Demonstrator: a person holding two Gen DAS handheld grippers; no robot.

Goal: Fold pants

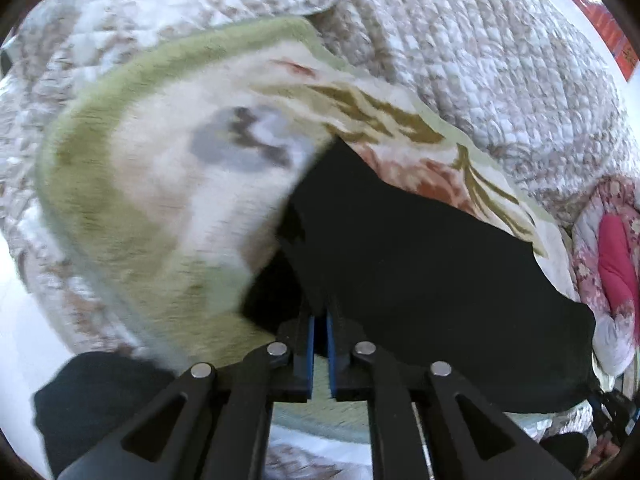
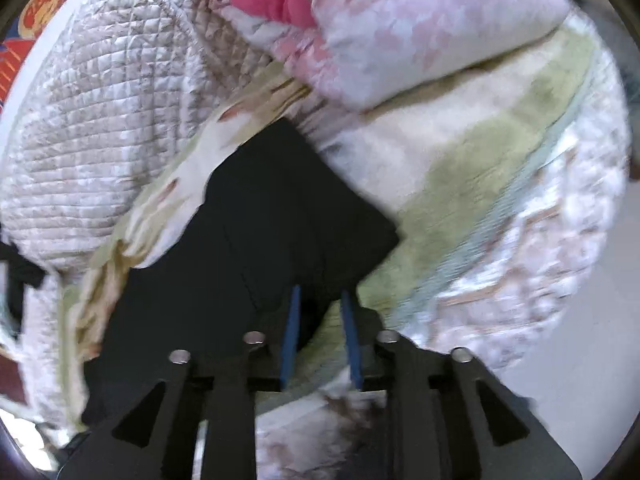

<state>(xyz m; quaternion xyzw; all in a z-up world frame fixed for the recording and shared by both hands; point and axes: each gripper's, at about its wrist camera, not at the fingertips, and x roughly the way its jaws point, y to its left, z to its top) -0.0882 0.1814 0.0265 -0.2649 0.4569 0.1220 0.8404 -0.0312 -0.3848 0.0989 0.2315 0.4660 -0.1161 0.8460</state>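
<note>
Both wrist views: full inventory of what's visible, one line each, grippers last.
pants: 1, black, lying on the floral blanket, spread ahead of both grippers
floral blanket: 1, cream with green border and brown-orange flowers, under the pants
quilt: 1, beige-white quilted, covers the bed beyond the blanket
pink bedding: 1 bundle, pink-white floral with a solid pink part, at the blanket's far edge in the right wrist view
red patterned item: 1, red-orange-blue, at the frame edge past the bed; cannot tell what it is
left gripper: 1, black with blue pads, shut on an edge of the pants
right gripper: 1, black with blue pads, open, fingertips at the pants' edge
</note>
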